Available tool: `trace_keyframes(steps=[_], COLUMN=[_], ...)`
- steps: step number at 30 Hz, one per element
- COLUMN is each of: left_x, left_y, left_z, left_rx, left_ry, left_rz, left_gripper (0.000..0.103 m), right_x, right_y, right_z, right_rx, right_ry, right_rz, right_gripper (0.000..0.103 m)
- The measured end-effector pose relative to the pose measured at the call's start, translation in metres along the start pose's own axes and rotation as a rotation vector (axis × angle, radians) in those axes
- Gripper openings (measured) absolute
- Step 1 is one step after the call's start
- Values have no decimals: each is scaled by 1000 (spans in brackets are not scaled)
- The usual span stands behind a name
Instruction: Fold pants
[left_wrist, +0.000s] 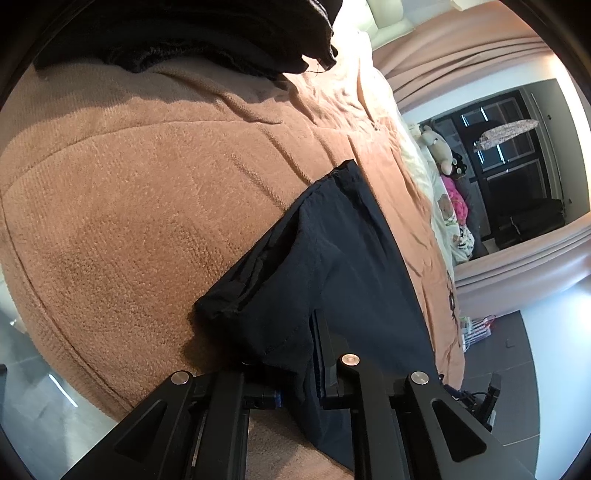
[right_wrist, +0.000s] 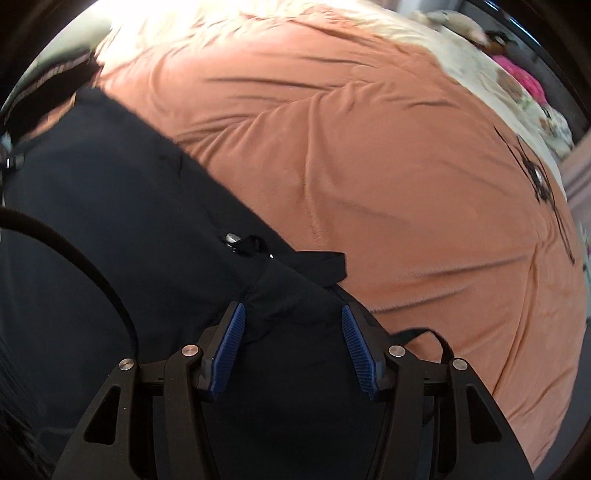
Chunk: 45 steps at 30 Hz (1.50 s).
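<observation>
Hand-held gripper on the left (left_wrist: 295, 373) pinches a fold of the dark pants (left_wrist: 332, 258) low in its frame, while the right hand-held gripper (right_wrist: 291, 332) stands spread over the waist end, cloth between its blue pads (right_wrist: 231, 343) but apparently not clamped. I judge a fold is being set up; next, the right must close on that edge. The pants lie on a bed under an orange blanket (left_wrist: 147, 203); plush toys (left_wrist: 439, 147) and a dark window (left_wrist: 509, 155) sit upper right.

A home bedroom — blanketed bed (left_wrist: 147, 192), plush toys (left_wrist: 441, 149), curtains (left_wrist: 461, 55).
</observation>
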<state>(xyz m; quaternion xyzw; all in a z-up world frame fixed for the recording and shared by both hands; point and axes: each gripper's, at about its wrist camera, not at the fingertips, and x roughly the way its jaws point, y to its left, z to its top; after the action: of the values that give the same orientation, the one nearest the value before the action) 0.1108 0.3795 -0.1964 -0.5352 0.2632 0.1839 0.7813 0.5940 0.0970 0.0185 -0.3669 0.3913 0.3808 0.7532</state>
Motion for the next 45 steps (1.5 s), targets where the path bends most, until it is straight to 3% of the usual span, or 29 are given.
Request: trace_keyframes(steps=[6,9,10,13,16,20,24,26,28,31,34,45], left_x=[2,2,2,2,1,1,3,2,1,-4,-3,-10], left_y=[-1,0,-1,-2,-3,-4,-2,-3,-4,-6,-8,-6], left_z=[-1,-1,-1,-1,-1,-7,-7,-3,0,6,8,9], left_rx=[1,-7,-7,-6,-4,-1,-10,-2,2,15,32,21], left_ry=[-6,-9,-10,-9,-6,-3,-14,-28,-36,-47,-45,-38], left_rz=[9,7,8,11,12,6,-2,8,9,-7,-3,-45], left_gripper=[13,13,13,16,18,19,19,6,4,3,3,3], right_x=[31,43,43,38,35,31,52,56,53,55,53,87], right_y=[12,18,22,33,42,39,38,38,34,52,78,188], right_z=[24,28,28,24,26,34,36,36,34,36,39,24], right_rx=[-31,-66,-78,-124,-139,-87,-45,-10,33,77,90,268], right_ry=[14,19,11,-1,-30,-61,-22,-21,-21,-32,-79,-92], right_rz=[39,69,76,36,-11,-39,-37,-22,-8,-5,26,115], right_gripper=[53,32,17,7,6,6,7,11,20,40,49,49])
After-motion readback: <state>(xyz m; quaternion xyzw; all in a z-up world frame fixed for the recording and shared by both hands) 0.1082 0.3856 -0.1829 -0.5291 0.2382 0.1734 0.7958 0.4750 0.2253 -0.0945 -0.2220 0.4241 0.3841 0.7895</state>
